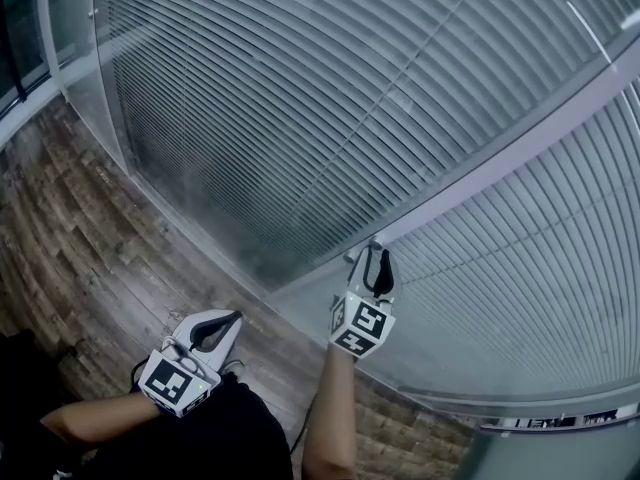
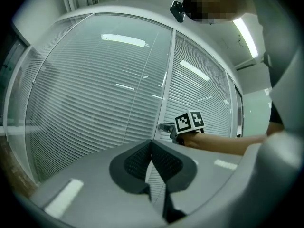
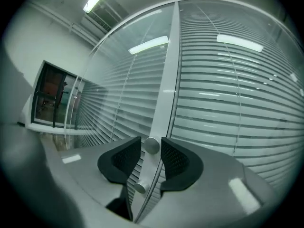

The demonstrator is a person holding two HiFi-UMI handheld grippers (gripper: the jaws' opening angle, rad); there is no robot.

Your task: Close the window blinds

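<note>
Grey slatted blinds fill the glazed wall in the head view. The right claw sits at the pale upright frame, and the left claw hangs low over the wooden floor. In the left gripper view its jaws are pressed together on nothing. In the right gripper view the jaws stand spread either side of a round silver knob without pinching it (a second knob sits lower on the frame).

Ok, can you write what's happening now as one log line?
left gripper: shut, empty | right gripper: open, knob between fingers, not squeezed | blinds: lowered
</note>
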